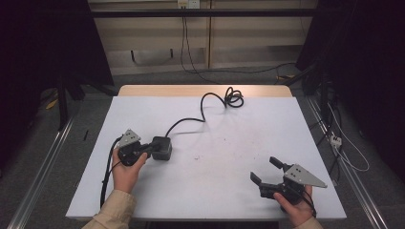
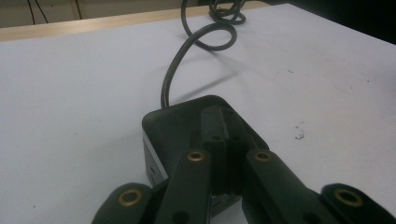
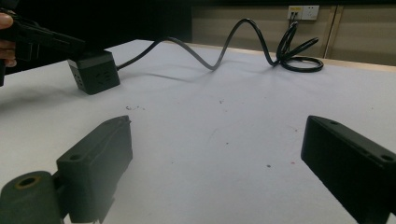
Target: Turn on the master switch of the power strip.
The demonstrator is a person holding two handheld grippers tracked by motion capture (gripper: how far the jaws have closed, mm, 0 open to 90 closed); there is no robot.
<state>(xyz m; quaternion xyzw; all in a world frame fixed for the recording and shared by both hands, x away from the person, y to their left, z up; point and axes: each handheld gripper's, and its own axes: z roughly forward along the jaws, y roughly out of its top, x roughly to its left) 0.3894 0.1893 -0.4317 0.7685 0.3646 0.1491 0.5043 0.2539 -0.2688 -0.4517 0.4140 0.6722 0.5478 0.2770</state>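
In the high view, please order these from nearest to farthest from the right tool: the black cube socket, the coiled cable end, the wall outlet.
1. Black cube socket, to the left across the table from the right tool.
2. Coiled cable end, at the table's far edge.
3. Wall outlet, on the back wall, beyond the table.

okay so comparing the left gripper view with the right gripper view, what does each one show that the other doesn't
Left gripper view alone: the left gripper seen along its own jaws, pressed together over the top of the black cube.

Right gripper view alone: the right gripper with its jaws wide apart and nothing between them, a white wall socket, and fingers of the person's left hand.

Both: the cube, its black cord running to a loose coil, and the white table.
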